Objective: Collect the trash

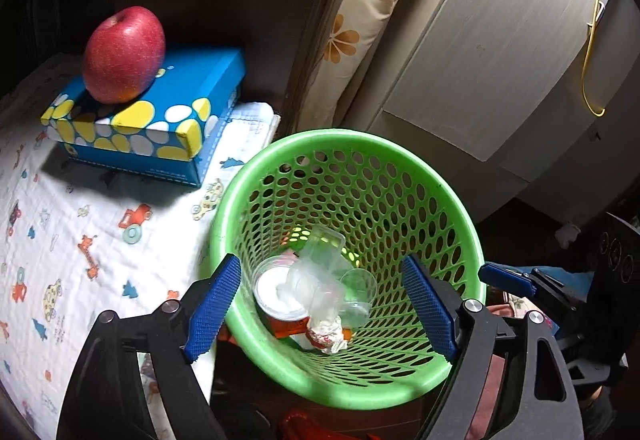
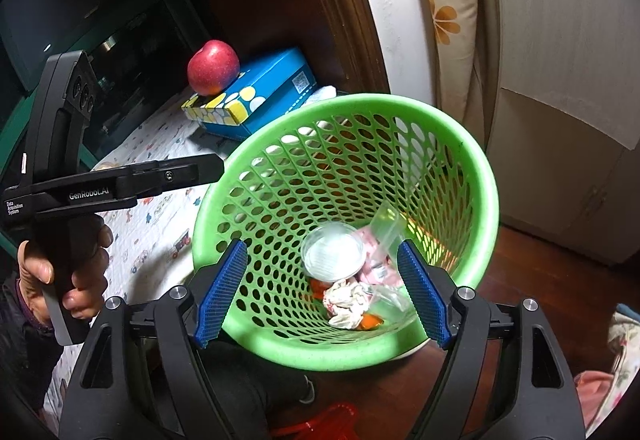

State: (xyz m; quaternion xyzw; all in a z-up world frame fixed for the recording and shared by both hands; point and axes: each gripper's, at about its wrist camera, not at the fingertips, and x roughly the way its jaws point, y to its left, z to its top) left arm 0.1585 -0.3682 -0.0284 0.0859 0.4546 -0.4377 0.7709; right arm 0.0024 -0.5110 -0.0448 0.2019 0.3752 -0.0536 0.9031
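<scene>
Both handheld tongs hang spread and empty over a green perforated basket [image 1: 362, 144] standing beside a cloth-covered surface [image 1: 80, 232]. The left gripper [image 1: 320, 312] frames the heap at the basket's bottom between its blue pads: a clear lidded cup [image 1: 276, 292], crumpled clear plastic [image 1: 320, 268] and a wadded paper wrapper [image 1: 328, 332]. The right gripper [image 2: 320, 292], likewise wide apart, looks down on the same cup [image 2: 334, 250] and wrapper [image 2: 346, 304], which lie well below its fingertips. A red apple [image 1: 124, 54] rests on a blue tissue box [image 1: 160, 120] just beyond the basket.
</scene>
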